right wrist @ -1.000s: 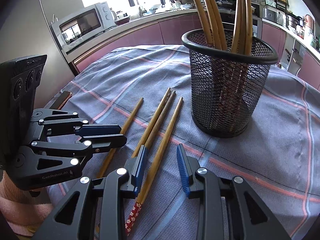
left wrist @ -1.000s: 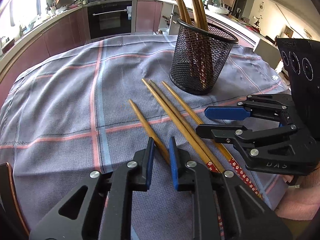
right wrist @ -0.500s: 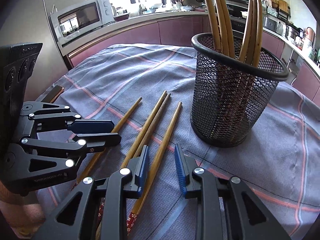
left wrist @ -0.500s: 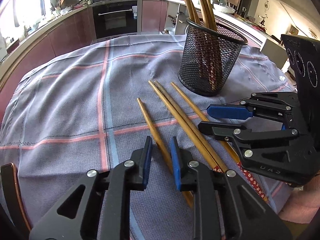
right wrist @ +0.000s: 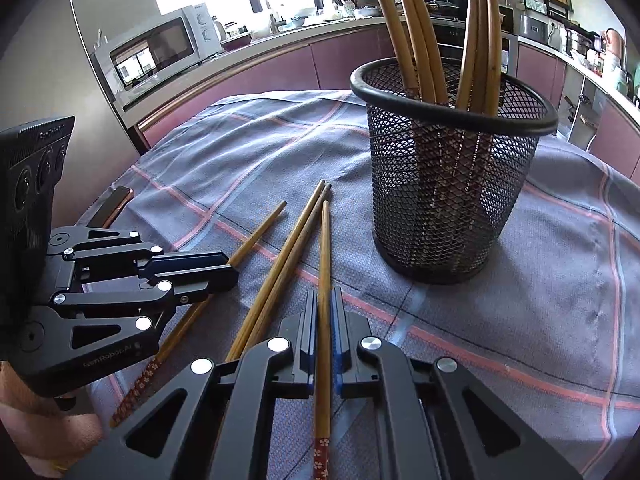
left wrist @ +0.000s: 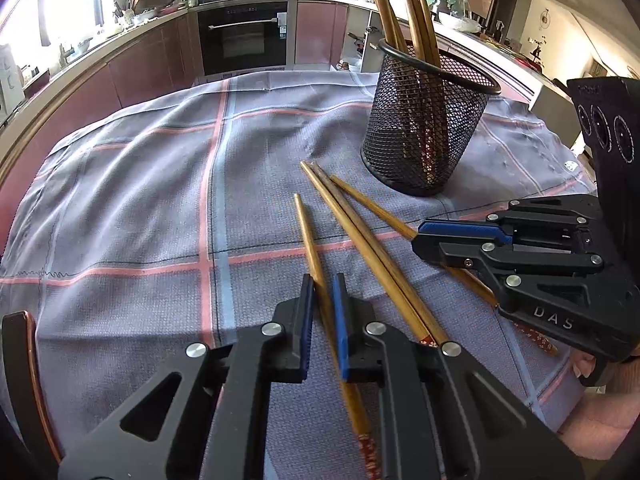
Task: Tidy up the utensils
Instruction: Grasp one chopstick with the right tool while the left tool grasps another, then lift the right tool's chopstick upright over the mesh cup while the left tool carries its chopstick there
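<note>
Several wooden chopsticks lie on the checked cloth beside a black mesh holder (left wrist: 428, 128) that holds several more upright. My left gripper (left wrist: 322, 286) is narrowly open, its jaws either side of the leftmost chopstick (left wrist: 310, 240). My right gripper (right wrist: 325, 300) is shut on the rightmost chopstick (right wrist: 324, 248), which runs between the pads toward the holder (right wrist: 452, 184). A pair of chopsticks (left wrist: 360, 240) lies between the two grippers, and shows in the right wrist view (right wrist: 292, 248). Each gripper shows in the other's view: the right one (left wrist: 424, 236) and the left one (right wrist: 230, 268).
The table is covered by a grey-blue cloth (left wrist: 140, 200) with pink and blue stripes. A phone (right wrist: 114, 204) lies at the table's left edge. Kitchen counters, an oven (left wrist: 244, 36) and a microwave (right wrist: 160, 52) stand behind.
My right gripper has closed from wide open onto the rightmost chopstick. My left gripper has moved forward along the leftmost chopstick, its jaws still narrowly apart.
</note>
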A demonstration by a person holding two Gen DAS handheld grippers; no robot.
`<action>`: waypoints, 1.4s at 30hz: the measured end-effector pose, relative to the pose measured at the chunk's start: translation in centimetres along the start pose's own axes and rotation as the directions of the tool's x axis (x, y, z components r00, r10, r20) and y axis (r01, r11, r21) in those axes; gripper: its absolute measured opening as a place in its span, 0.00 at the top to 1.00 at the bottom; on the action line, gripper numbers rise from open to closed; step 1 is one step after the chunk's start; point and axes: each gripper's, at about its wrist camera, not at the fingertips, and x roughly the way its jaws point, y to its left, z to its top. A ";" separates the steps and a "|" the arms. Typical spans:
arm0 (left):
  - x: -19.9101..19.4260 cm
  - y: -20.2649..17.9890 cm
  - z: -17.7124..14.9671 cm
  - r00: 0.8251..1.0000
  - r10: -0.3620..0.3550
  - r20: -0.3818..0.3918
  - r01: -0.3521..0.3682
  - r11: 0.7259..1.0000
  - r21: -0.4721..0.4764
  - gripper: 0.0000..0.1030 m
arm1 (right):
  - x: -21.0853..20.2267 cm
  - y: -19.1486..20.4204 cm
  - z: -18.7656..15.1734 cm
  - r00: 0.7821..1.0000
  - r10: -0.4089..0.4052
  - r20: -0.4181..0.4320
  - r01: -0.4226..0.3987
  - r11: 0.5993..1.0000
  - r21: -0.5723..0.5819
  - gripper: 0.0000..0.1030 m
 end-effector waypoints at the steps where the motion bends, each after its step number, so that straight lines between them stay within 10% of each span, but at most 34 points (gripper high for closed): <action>1: 0.0 0.0 0.0 1.000 -0.002 0.000 0.002 1.000 -0.005 0.91 | -0.1 0.0 0.0 1.000 0.004 0.001 -0.004 1.000 0.002 0.95; 24: -6.0 1.5 0.6 0.987 -0.085 0.134 0.095 0.993 -0.071 0.93 | -6.2 -0.9 0.5 0.978 0.137 0.157 -0.142 0.989 0.026 0.95; 42: -14.6 1.4 2.3 0.917 -0.195 0.346 0.225 0.973 -0.046 0.93 | -11.7 -1.5 2.2 0.932 0.146 0.332 -0.154 0.988 -0.003 0.95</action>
